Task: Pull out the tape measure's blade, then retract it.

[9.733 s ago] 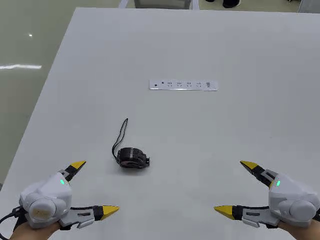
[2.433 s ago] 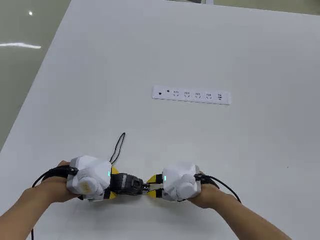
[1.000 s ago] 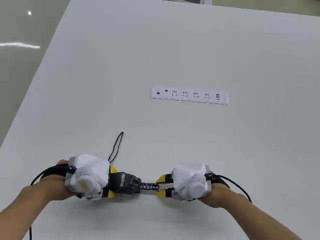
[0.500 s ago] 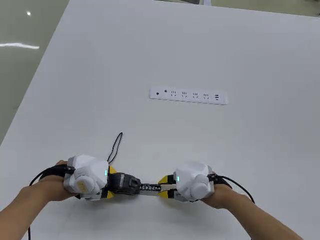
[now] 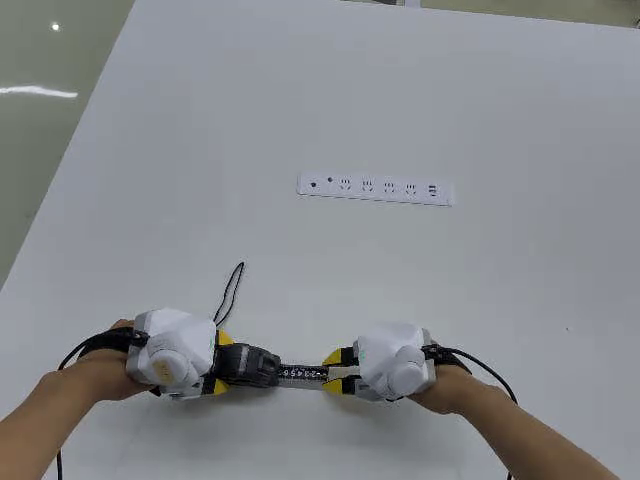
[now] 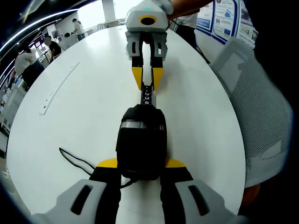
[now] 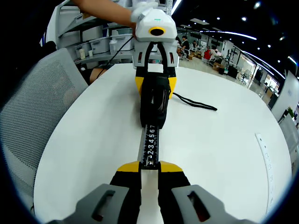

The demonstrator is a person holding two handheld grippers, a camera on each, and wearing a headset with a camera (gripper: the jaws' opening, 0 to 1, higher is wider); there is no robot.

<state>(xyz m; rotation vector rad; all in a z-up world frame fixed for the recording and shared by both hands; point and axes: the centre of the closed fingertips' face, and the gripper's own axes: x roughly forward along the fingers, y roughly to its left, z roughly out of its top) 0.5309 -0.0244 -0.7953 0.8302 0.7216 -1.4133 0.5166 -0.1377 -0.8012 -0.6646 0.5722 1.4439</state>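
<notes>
Clamping tape measure case (image 6: 141, 140) in left gripper (image 6: 140, 163), pinching blade (image 7: 150, 140) in right gripper (image 7: 149, 167), aiming straight level pull toward 3 o'clock.

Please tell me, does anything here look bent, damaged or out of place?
Nothing stands out. The left gripper holds the tape measure's case, the right gripper pinches the blade, and the blade runs straight and flat between them, with no kink. The strap lies loose on the table.
</notes>
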